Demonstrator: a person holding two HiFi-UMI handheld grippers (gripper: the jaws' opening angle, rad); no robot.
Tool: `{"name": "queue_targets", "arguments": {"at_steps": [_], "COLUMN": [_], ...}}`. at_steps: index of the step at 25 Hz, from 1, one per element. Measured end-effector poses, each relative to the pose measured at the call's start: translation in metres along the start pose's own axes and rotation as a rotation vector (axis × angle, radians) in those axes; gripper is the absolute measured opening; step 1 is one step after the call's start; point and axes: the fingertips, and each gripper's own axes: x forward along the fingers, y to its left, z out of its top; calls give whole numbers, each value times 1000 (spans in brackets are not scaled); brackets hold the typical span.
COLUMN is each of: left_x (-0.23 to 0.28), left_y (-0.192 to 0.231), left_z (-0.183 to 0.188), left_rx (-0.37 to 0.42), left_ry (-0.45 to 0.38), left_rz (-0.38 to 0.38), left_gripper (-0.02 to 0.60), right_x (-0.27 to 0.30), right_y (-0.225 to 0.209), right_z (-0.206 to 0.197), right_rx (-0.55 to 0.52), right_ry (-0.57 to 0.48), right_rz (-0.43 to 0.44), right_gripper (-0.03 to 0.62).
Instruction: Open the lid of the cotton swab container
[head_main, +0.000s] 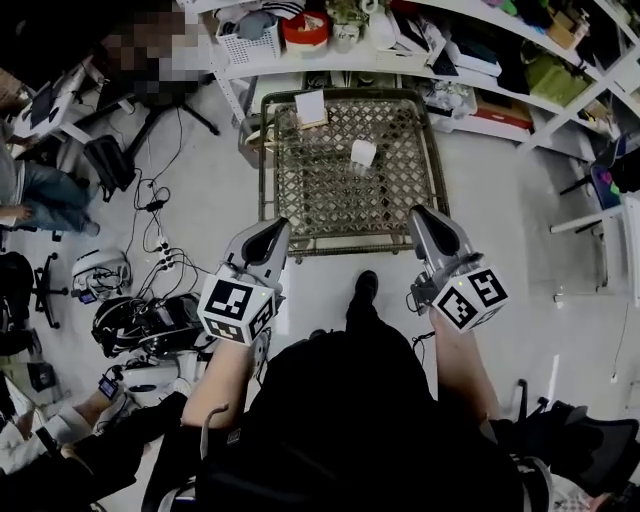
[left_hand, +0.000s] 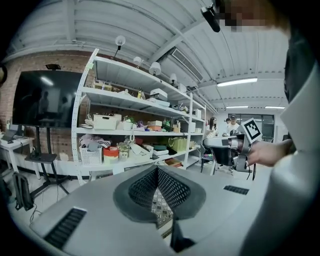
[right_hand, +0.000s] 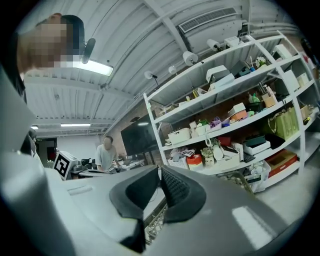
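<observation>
Likely light and tippy, the small white plastic container (head_main: 363, 153) on the woven lattice table (head_main: 320, 205) wants its body steadied and its lid pinched; left gripper (head_main: 276, 228) and right gripper (head_main: 421, 215) sit closed, empty.

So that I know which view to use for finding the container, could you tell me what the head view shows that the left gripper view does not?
Only the head view: the white container, a box and floor cables. Only the left gripper view: the dark screen and ceiling lights. Both: the lattice table, the shelves, the red tub and the right gripper.
</observation>
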Motion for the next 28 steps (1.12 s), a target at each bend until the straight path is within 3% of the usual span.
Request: {"name": "queue_targets", "arguments": {"at_steps": [8, 12, 18, 28], "left_x": [77, 105, 134, 170], "left_y": [6, 14, 31, 64], "left_z": [29, 35, 35, 1], "left_rx": [-18, -13, -4, 39], "left_ry": [9, 18, 20, 66], "left_rz": [45, 44, -14, -157], "left_gripper": [3, 3, 3, 5], "right_x": [44, 63, 87, 116], "right_y": [-71, -93, -109, -103], "right_z": [22, 26, 25, -9], "right_rx": [4, 11, 17, 44], "right_ry": [29, 39, 65, 132], "right_rz": [87, 88, 46, -29], "right_gripper": [32, 32, 32, 32]}}
